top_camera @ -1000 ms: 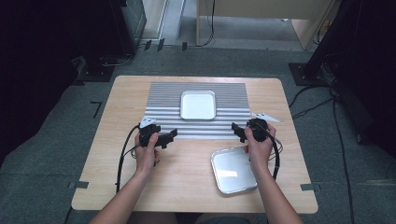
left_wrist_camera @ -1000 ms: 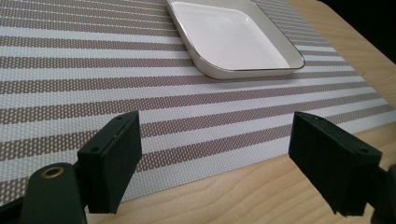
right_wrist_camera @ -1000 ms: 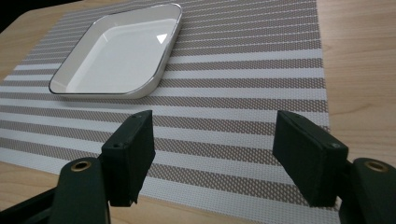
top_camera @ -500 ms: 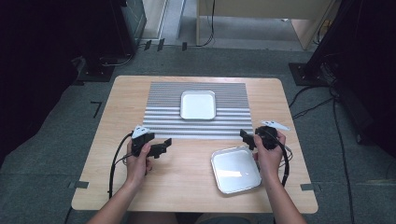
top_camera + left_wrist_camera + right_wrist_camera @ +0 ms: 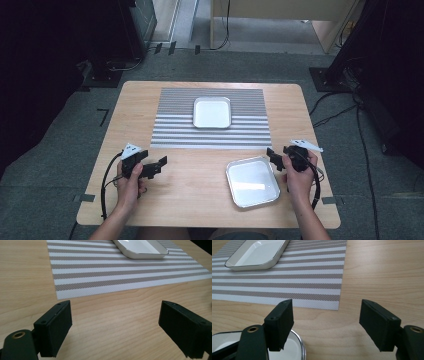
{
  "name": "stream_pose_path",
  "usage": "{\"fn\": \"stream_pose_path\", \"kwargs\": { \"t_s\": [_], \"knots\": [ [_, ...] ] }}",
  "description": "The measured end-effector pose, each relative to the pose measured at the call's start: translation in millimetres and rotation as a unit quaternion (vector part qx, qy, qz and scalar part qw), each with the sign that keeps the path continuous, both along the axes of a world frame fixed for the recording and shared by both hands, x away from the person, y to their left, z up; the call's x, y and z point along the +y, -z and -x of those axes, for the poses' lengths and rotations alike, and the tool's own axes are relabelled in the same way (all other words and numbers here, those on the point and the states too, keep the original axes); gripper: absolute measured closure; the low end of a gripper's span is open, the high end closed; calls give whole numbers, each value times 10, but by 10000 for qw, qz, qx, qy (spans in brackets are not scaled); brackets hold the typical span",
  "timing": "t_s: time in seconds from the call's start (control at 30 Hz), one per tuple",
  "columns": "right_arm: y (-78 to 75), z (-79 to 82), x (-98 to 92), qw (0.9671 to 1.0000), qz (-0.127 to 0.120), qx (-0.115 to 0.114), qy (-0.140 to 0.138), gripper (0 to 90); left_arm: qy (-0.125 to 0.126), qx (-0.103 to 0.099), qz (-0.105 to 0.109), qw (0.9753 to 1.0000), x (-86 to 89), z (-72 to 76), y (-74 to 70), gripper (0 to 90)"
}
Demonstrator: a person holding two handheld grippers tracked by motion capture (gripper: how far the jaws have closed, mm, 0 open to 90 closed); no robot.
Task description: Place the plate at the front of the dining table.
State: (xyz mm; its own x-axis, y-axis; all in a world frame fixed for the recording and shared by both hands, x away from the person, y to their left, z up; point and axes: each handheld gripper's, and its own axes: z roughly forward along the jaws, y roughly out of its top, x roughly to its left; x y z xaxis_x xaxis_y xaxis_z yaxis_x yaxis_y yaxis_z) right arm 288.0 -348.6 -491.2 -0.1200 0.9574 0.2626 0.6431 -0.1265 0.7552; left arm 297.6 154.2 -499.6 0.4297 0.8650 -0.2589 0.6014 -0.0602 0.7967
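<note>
Both tongs have been drawn back from the striped mat point(image 5: 212, 119); the right tongs point(image 5: 272, 156), jaws wide, are held level beside the near tray point(image 5: 252, 182), which lies slightly askew to the mat; the left tongs point(image 5: 159, 164) are wide too.

Two bare forearms come in from the bottom edge in the high view, at about 6 o'clock. Each hand holds a black gripper.

The left hand point(image 5: 129, 184) sits low on the left side, at about 8 o'clock. Its left gripper point(image 5: 161, 164) points toward 3 o'clock, across the middle. A black cable loops down from it beside the wrist. In the left gripper view, its two black jaws stand wide apart with nothing between them.

The right hand point(image 5: 299, 176) sits low on the right side, at about 4 o'clock. Its right gripper point(image 5: 271, 155) points toward 10 o'clock. In the right gripper view, its jaws are also spread wide and hold nothing.
</note>
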Motion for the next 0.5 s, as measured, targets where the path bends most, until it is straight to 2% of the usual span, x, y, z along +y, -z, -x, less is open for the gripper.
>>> {"fn": "stream_pose_path", "kwargs": {
  "t_s": [0.3,0.5],
  "knots": [
    [-2,216,-136,10000,24,-78,34,274,-82,39,-77,9999,205,160,58,111],
    [51,397,-279,9999,95,-25,92,269,-284,107,-66,9995,387,269,108,111]
  ]
}}
